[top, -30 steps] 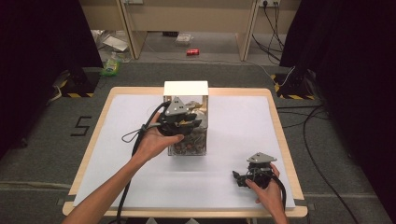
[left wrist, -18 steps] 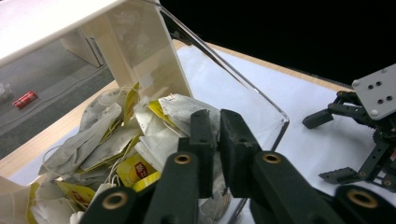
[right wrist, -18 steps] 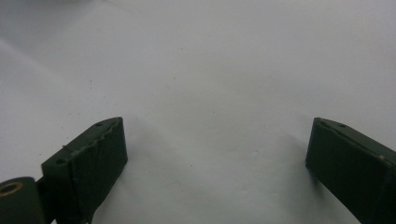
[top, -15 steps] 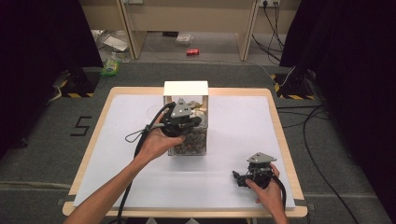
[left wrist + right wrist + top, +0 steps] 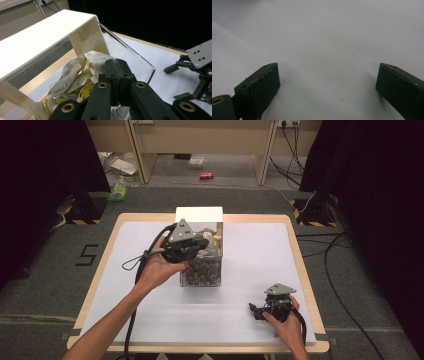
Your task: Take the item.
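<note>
While the high view hid the jaws, the left gripper (image 5: 117, 82) view showed them pressed together above tea bags (image 5: 75, 77) in the clear box (image 5: 140, 60); the right gripper (image 5: 327, 92), at the box's 4 o'clock, gaped wide over the desk (image 5: 324, 37).

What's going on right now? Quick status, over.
Left gripper shut, over tea bags in clear box. Right gripper open, resting on table. Nothing blocking.
</note>
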A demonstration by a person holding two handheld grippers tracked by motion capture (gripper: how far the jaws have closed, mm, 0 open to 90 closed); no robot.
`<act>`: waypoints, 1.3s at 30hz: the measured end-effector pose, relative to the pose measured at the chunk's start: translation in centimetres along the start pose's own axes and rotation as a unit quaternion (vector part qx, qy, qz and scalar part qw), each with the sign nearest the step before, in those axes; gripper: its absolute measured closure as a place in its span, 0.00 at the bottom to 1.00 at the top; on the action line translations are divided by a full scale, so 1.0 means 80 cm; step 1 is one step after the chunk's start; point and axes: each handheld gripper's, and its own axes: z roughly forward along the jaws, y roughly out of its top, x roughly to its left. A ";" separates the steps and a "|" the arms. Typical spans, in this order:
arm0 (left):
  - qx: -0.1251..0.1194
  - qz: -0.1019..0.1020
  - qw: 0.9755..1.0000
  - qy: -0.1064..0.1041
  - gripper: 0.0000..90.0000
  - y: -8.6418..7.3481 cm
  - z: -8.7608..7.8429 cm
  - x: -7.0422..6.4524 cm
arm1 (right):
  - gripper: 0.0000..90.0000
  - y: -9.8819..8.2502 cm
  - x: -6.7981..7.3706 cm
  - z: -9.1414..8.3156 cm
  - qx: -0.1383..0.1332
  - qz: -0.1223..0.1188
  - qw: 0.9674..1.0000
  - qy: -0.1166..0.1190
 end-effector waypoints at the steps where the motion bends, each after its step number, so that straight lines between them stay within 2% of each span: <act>1: 0.000 0.000 1.000 0.000 0.98 0.000 0.000 0.000 | 0.07 0.000 0.000 0.000 0.000 0.000 1.000 0.000; 4: -0.008 -0.002 1.000 0.004 0.98 0.003 -0.012 0.007 | 0.07 0.000 0.000 0.000 0.000 0.000 1.000 0.000; 11: -0.026 -0.012 1.000 -0.001 0.98 0.008 -0.032 0.016 | 0.07 0.000 0.000 0.000 0.000 0.000 1.000 0.000; 12: -0.032 -0.016 0.999 -0.003 0.98 0.009 -0.040 0.018 | 0.07 0.000 0.000 0.000 0.000 0.000 1.000 0.000; 23: -0.056 -0.031 0.998 -0.003 0.98 0.008 -0.079 0.037 | 0.07 0.000 0.000 0.000 0.000 0.000 1.000 0.000; 29: -0.066 -0.035 0.997 0.004 0.98 0.007 -0.097 0.045 | 0.07 0.000 0.000 0.000 0.000 0.000 1.000 0.000; 39: -0.079 -0.044 0.995 0.030 0.98 -0.001 -0.128 0.065 | 0.07 0.000 0.000 0.000 0.000 0.000 1.000 0.000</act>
